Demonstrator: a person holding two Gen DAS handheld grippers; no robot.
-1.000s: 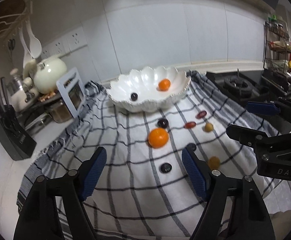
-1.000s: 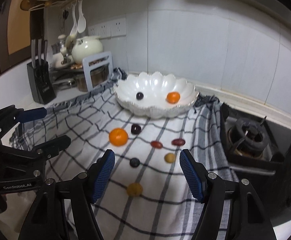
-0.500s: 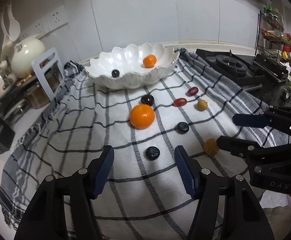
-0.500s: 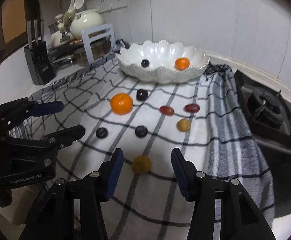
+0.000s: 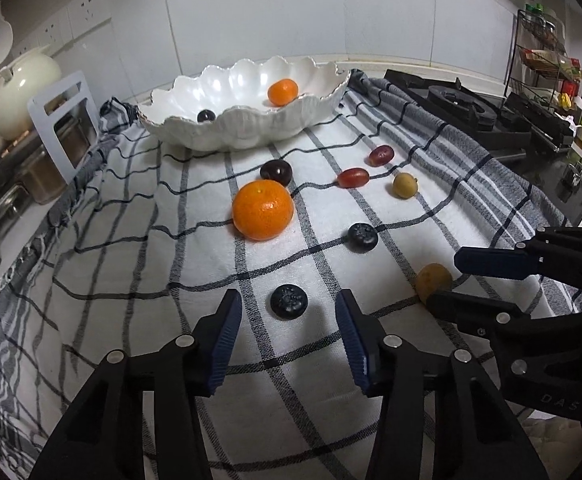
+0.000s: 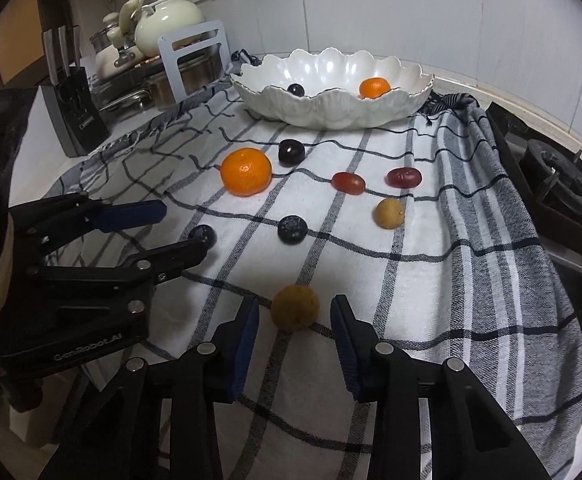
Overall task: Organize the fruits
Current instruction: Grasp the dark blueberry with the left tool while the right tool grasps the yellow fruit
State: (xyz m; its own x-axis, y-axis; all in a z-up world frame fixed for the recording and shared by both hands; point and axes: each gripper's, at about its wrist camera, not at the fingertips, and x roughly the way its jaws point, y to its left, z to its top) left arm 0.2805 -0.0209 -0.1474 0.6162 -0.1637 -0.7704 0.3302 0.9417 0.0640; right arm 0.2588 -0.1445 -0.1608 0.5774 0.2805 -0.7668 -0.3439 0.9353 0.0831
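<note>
Several fruits lie on a checked cloth (image 5: 131, 264). My left gripper (image 5: 287, 304) is closing around a blueberry (image 5: 289, 300) that lies between its blue pads without touching them. In the right wrist view my right gripper (image 6: 295, 312) is closing around a tan longan (image 6: 295, 307), with small gaps on both sides. Farther off lie an orange mandarin (image 5: 263, 210), a second blueberry (image 5: 363, 237), a dark grape (image 5: 276, 172), two red grapes (image 5: 353, 177) and another longan (image 5: 405, 185). The white scalloped bowl (image 5: 247, 128) at the back holds a mandarin (image 5: 283, 92) and a dark grape (image 5: 206, 116).
A knife block (image 6: 73, 112), a cream teapot (image 6: 169, 24) and metal pots stand at the left. The gas hob (image 6: 559, 184) lies to the right of the cloth, with a spice rack (image 5: 547, 52) behind it. A tiled wall runs behind the bowl.
Both grippers have come down toward the cloth and tilted further downward. Their jaws have narrowed, the left around the near blueberry and the right around the near longan.
</note>
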